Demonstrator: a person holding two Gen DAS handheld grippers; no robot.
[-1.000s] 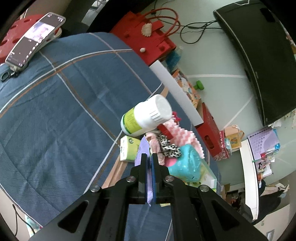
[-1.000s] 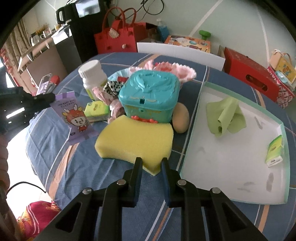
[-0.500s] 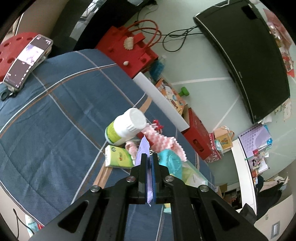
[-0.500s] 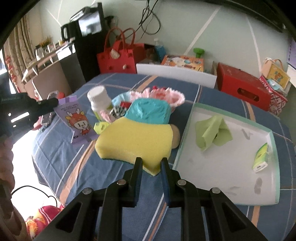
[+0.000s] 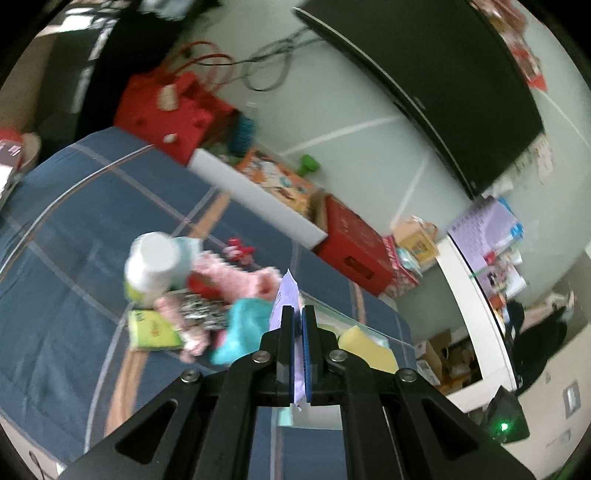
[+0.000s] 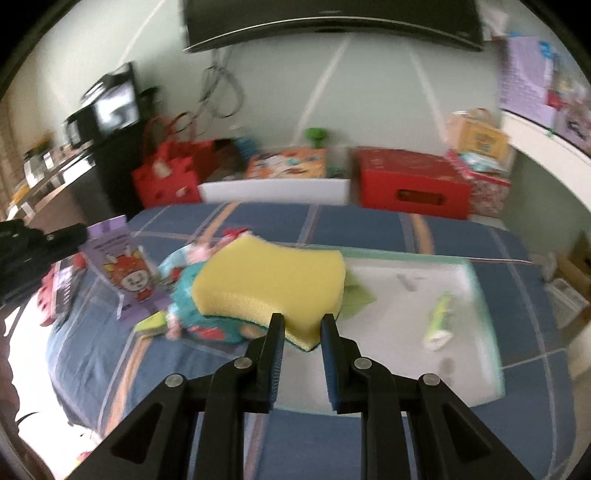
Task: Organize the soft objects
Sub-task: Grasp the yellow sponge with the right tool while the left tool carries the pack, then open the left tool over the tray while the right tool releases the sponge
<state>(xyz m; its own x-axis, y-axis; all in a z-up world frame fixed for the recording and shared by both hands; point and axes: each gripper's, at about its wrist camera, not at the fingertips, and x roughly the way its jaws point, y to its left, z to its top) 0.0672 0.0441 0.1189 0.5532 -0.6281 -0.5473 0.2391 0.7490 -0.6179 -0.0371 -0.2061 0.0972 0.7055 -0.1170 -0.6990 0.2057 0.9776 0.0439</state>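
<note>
My left gripper [image 5: 297,314] is shut on a thin purple packet [image 5: 286,299] seen edge-on; in the right wrist view that packet [image 6: 123,271] with a red cartoon figure hangs from the left gripper [image 6: 79,232] at the left edge. My right gripper [image 6: 302,322] is shut on the corner of a yellow sponge [image 6: 269,280], lifted above the table. The sponge [image 5: 364,347] also shows low right in the left wrist view. Below lie a teal box [image 6: 184,288], pink soft pieces [image 5: 236,277] and a white tray [image 6: 458,314] holding a green cloth [image 6: 356,293] and a green sachet [image 6: 439,314].
A white-capped bottle [image 5: 151,266] and a green pack [image 5: 153,330] stand on the blue checked tablecloth [image 5: 74,258]. Red boxes [image 6: 410,186], a red bag [image 6: 166,177] and a white board [image 6: 275,190] line the far edge. A dark screen [image 6: 332,22] hangs on the wall.
Both grippers have risen with their loads. The yellow sponge has come off the table and now hangs above the teal box. The purple packet moved up and away from the pile.
</note>
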